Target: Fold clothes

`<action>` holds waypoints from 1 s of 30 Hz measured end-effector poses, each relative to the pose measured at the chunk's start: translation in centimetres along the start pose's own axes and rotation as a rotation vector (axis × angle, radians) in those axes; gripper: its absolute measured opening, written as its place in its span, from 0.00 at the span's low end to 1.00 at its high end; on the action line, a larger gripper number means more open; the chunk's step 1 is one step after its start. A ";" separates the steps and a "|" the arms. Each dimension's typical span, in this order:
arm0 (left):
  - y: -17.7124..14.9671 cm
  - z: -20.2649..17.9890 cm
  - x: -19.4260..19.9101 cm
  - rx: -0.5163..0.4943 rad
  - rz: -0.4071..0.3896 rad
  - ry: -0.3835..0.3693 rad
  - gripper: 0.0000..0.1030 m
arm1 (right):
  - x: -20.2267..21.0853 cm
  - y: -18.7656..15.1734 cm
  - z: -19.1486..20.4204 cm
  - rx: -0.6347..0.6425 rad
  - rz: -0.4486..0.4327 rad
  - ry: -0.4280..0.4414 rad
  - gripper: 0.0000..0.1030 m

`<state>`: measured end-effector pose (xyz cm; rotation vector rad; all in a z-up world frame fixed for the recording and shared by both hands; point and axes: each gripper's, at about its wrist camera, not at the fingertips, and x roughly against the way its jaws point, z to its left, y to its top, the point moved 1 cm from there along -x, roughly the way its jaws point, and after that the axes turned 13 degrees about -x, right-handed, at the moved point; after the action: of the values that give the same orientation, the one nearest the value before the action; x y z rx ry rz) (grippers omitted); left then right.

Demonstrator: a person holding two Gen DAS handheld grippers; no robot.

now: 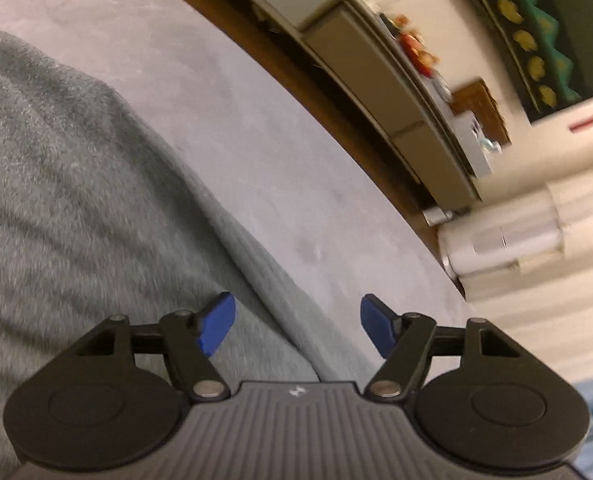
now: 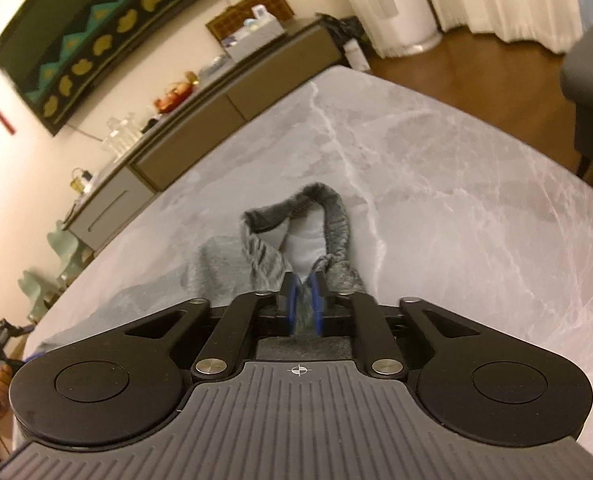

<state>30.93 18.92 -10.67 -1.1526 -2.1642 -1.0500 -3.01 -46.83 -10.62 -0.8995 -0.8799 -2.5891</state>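
From the left wrist view, the left hand-held gripper [image 1: 297, 326] is hovering with its blue pads spread apart and nothing between them, above the edge of the grey garment [image 1: 76, 200] lying on the marble tabletop [image 1: 256, 140]. From the right wrist view, the right hand-held gripper [image 2: 303, 304] is sitting narrowly parted around a fold of that garment [image 2: 256, 256], whose neckline is lying loose on the tabletop [image 2: 456, 180]; whether the pads are pressing it I cannot tell

Grey garment [image 2: 264, 264], grey-veined marble table [image 2: 436, 168]
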 end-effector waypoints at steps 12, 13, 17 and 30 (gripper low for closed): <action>-0.9 -1.8 0.7 -0.067 -0.084 -0.028 0.00 | -2.8 0.3 1.2 -0.006 0.047 -0.019 0.64; -1.0 -2.2 1.6 -0.072 -0.105 -0.051 0.00 | -3.3 0.0 1.7 0.038 0.062 -0.027 0.46; -1.5 -4.9 6.6 -0.132 -0.194 -0.161 0.00 | -3.2 -0.6 3.7 0.168 0.048 0.000 0.04; -3.5 -2.0 5.7 0.017 -0.066 -0.063 0.46 | 1.2 -1.4 1.9 0.009 0.027 0.070 0.05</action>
<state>25.00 18.82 -7.01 -1.1275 -2.2702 -1.0334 -3.63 -44.61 -9.35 -0.8079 -0.8545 -2.5748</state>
